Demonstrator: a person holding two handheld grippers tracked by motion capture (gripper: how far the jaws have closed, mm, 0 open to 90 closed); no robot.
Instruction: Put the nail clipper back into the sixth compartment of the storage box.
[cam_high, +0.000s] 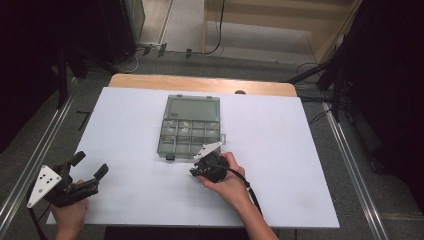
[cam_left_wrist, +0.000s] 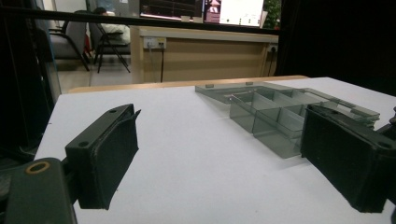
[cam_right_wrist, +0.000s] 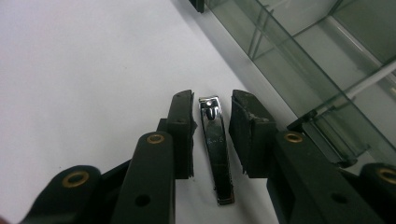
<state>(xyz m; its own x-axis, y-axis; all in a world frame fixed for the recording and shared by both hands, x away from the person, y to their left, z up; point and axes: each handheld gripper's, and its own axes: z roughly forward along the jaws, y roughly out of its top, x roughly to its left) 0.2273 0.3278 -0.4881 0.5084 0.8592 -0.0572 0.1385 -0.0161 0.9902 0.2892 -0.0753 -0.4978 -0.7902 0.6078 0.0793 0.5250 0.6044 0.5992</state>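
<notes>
Right gripper view: right gripper (cam_right_wrist: 212, 135) jaws apart, straddling nail clipper (cam_right_wrist: 216, 149) at frame centre, unpinched. Left gripper (cam_left_wrist: 219, 158) jaws wide, idle. Step: grasping; next, close squarely, then lift.

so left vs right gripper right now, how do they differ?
The left gripper stands wide open over bare white table; the right gripper has its jaws narrow, flanking a nail clipper with gaps visible on both sides. Left sits far from the clear organizer box; right sits beside its front edge. Both are black, hand-held.
</notes>
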